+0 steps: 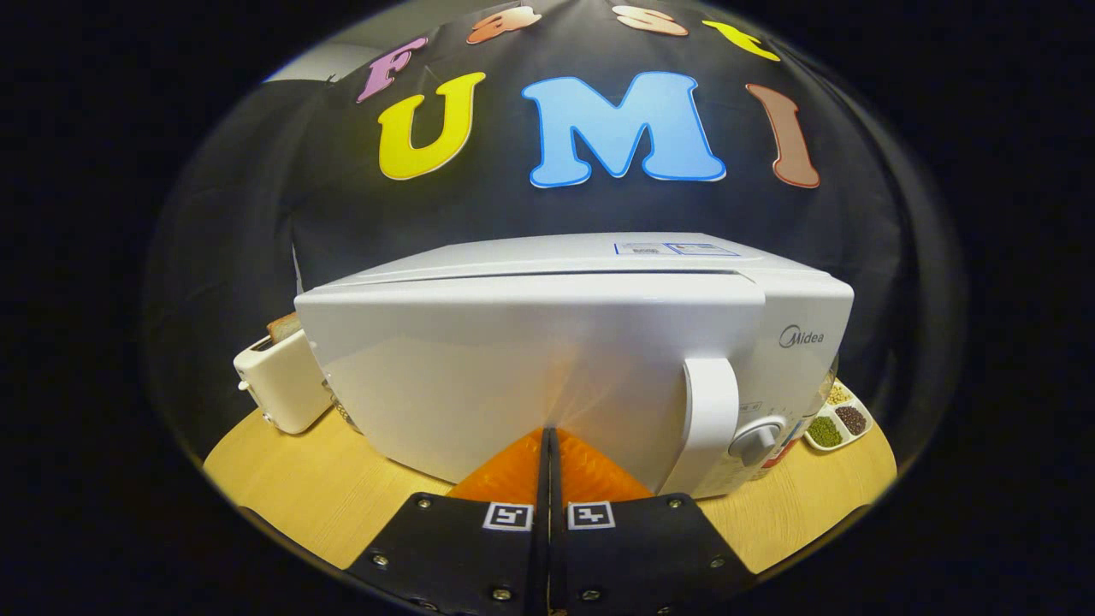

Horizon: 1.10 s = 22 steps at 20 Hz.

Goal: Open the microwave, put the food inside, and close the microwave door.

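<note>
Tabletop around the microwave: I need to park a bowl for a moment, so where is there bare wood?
Bare table lies in front of the microwave, left of the shut gripper whose tips sit close to its door, and again right of the fingers, below the dial. It is crowded at the toaster on the left and the divided dish on the right.

Dim booth; soft glare on the microwave [530,376] door; sharp centre, strong fisheye bending toward the edges.

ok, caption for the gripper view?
Shut claw pressing against closed microwave door, handle to its right, toaster beside microwave.
</note>
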{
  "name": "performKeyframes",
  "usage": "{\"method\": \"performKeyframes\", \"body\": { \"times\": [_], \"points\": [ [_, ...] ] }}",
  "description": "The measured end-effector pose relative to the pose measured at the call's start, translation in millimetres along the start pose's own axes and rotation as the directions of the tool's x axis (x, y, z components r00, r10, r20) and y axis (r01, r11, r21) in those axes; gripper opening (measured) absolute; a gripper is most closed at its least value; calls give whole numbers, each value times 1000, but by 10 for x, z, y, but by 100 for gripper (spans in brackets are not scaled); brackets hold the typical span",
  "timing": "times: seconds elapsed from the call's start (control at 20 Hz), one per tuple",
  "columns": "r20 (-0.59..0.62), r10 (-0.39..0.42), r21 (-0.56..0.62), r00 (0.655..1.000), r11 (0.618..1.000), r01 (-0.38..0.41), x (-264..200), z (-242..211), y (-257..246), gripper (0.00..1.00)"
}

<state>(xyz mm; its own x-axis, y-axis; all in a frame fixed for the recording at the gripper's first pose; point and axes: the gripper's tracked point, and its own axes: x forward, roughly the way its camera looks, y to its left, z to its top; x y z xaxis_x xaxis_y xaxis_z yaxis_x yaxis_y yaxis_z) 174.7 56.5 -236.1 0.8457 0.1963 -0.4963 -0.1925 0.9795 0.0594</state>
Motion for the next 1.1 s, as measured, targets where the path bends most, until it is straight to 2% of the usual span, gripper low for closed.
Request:
{"method": "performKeyframes", "body": {
  "times": [0.05, 0.15, 0.35, 0.65, 1.1],
  "points": [
    [12, -18, 4, 1000, 1000, 18, 38, 46, -60, 1],
    [1, -6, 44, 1000, 999, 6, 35, 33, -11, 1],
    [29, -22, 0, 999, 1000, 22, -116, 154, 2, 0],
    [112, -27, -39, 993, 999, 32, -754, 393, 143, 0],
    [228, -65, 1, 972, 998, 66, -1814, 605, 278, 0]
  ]
}}
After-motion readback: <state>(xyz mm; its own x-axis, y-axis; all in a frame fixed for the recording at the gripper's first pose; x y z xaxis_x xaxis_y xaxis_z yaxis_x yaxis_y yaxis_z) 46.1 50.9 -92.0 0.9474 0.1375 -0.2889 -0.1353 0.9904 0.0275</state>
